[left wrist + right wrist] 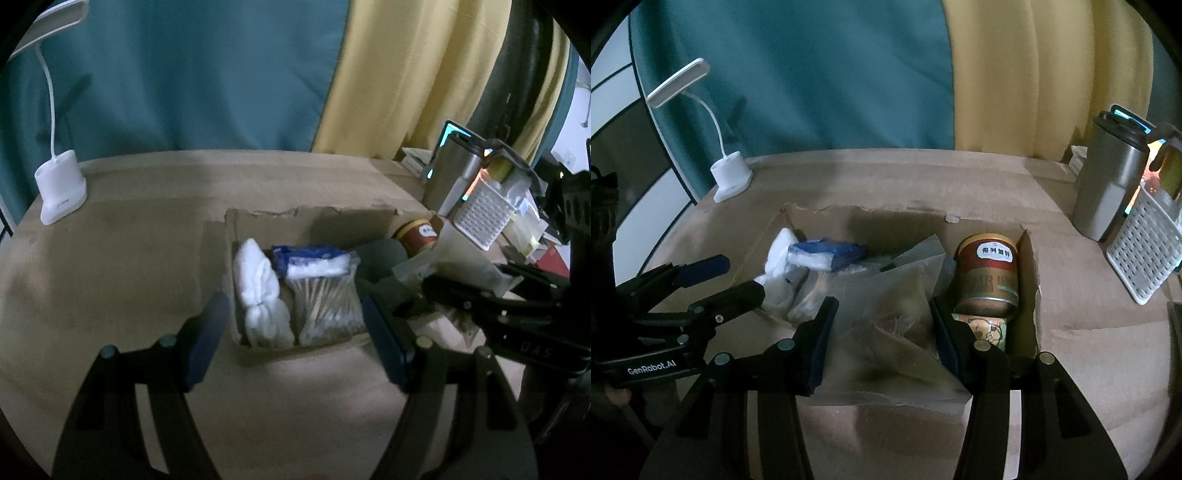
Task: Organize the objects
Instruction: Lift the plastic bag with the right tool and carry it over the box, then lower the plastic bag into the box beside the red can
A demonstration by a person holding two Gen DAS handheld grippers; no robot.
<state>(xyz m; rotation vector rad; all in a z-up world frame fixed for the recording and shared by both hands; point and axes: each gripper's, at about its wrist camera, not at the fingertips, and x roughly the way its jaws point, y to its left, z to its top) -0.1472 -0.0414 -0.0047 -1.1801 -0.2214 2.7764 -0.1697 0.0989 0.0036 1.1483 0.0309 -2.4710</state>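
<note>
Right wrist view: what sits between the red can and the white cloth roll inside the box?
A clear plastic bag held by the right gripper, plus a blue-topped swab pack beside the white cloth roll; red can at right.

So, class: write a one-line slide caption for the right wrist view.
Right gripper holds a clear plastic bag over a cardboard box beside a red tin.
</note>
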